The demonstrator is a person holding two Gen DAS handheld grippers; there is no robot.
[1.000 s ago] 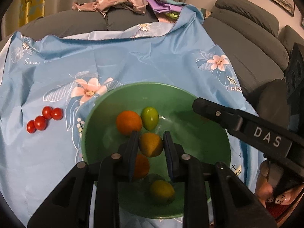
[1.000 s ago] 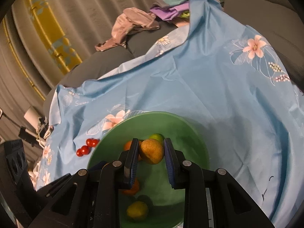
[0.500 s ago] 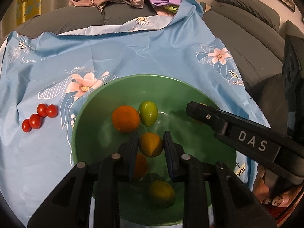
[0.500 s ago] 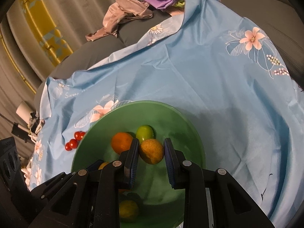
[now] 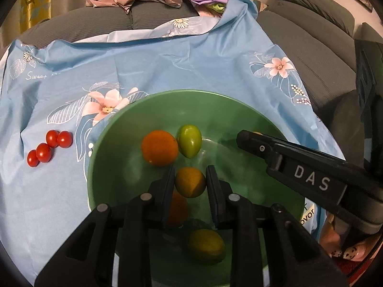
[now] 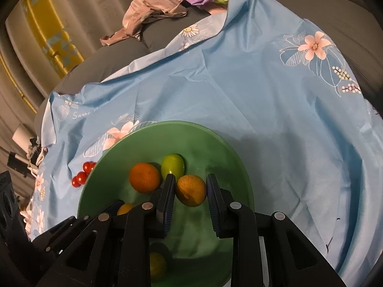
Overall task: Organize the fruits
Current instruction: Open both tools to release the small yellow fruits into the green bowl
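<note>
**Both grippers loaded, bowl directly below**

The left gripper [image 5: 190, 183] is clamped on a small orange-yellow fruit [image 5: 190, 181], one pad against each side. The right gripper [image 6: 190, 191] is clenched on a second fruit [image 6: 191, 190] of the same kind, also caught between its pads. Each held fruit sits out at the fingertips and is nearly round, so no long axis matters for letting go.

The relation that counts is vertical: the green bowl [image 5: 115, 129] lies under and just ahead of both pairs of fingers, which slope down into it. From the left gripper, an orange [image 5: 159, 150] and a green fruit [image 5: 189, 140], touching each other, lie on the bowl floor just beyond the tips; another orange one [image 5: 177, 211] shows under the left finger and a yellow-green one [image 5: 206, 245] lies nearer the wrist. From the right gripper the same orange [image 6: 144, 177] and green fruit [image 6: 172, 166] lie ahead and to the left.

The right gripper's finger crosses in from the right of the left one, with its tip over the bowl's far right side; the two tools are near but apart.

Four cherry tomatoes [image 5: 49, 147] lie on the blue cloth [image 5: 191, 67], outside the bowl, well to the left of the left gripper, which is the nearer one to them. I judge both fruits ready to be dropped where they hang; the tomatoes are not yet gathered.
</note>
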